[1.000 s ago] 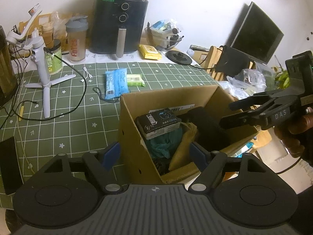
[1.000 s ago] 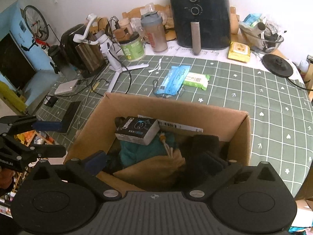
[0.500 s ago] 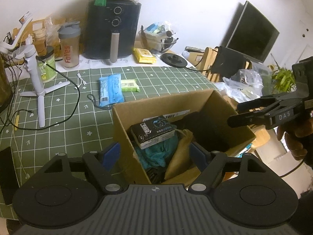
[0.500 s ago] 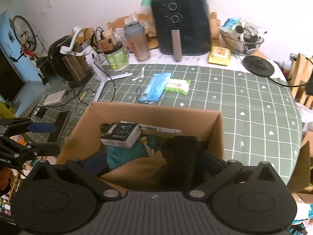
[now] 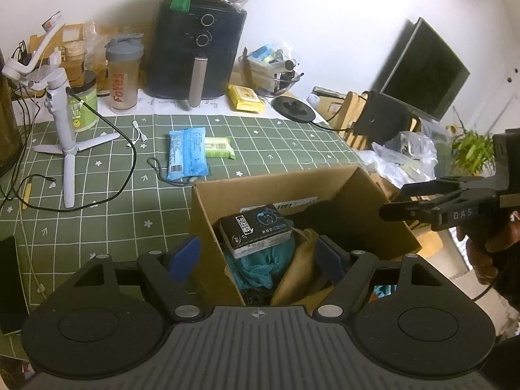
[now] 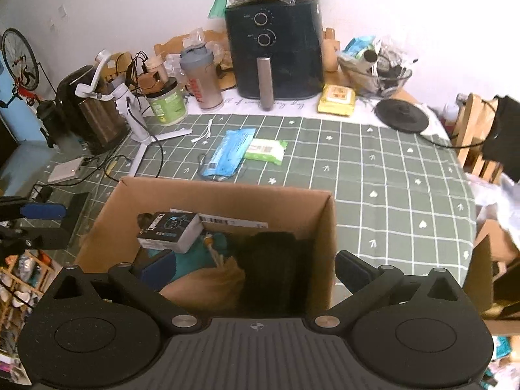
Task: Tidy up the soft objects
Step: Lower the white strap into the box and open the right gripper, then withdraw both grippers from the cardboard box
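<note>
An open cardboard box stands at the near edge of the green checked table. Inside lie a black boxed item, a teal cloth, a tan drawstring bag and a black soft item. My left gripper is open, its blue pads straddling the box's left wall. My right gripper is open, straddling the box's right wall; it also shows in the left wrist view. Both are empty.
On the table beyond the box lie a blue packet and green wipes. A white gimbal tripod with cables, a shaker bottle, a black air fryer and a yellow pack stand farther back. A phone lies left.
Both grippers have pulled back and up a little from the box, so more of the table shows. The box contents have not moved.
</note>
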A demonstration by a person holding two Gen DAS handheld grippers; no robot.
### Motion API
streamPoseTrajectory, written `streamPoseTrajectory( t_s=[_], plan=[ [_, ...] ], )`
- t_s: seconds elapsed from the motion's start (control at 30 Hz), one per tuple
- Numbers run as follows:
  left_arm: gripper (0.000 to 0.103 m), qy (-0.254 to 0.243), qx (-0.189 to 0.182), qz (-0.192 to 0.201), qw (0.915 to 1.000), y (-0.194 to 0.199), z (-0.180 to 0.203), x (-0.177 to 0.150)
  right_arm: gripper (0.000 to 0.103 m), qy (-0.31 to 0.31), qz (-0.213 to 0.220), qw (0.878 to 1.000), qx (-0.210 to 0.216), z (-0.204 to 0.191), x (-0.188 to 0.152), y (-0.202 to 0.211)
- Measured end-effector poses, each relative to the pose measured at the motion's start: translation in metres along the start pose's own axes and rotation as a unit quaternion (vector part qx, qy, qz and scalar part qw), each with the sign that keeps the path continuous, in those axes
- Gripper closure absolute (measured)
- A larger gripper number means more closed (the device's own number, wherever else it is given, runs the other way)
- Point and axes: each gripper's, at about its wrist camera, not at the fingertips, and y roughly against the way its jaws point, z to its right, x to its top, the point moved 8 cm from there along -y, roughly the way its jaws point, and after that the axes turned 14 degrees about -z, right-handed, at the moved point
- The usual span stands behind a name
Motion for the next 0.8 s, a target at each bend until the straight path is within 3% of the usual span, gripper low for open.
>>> streamPoseTrajectory(
  t_s=[0.53,0.8],
  plan=[
    [0.026,0.003,0.015,0.014,0.9998,0.003,-0.014,0.022,0.0,0.041,0.034,0.997,-0.058,0.019,0.019,-0.001],
    [0.026,0.003,0.029,0.021,0.9993,0.001,-0.027,0.043,0.0,0.055,0.02,0.998,-0.036,0.033,0.031,-0.005]
  ],
)
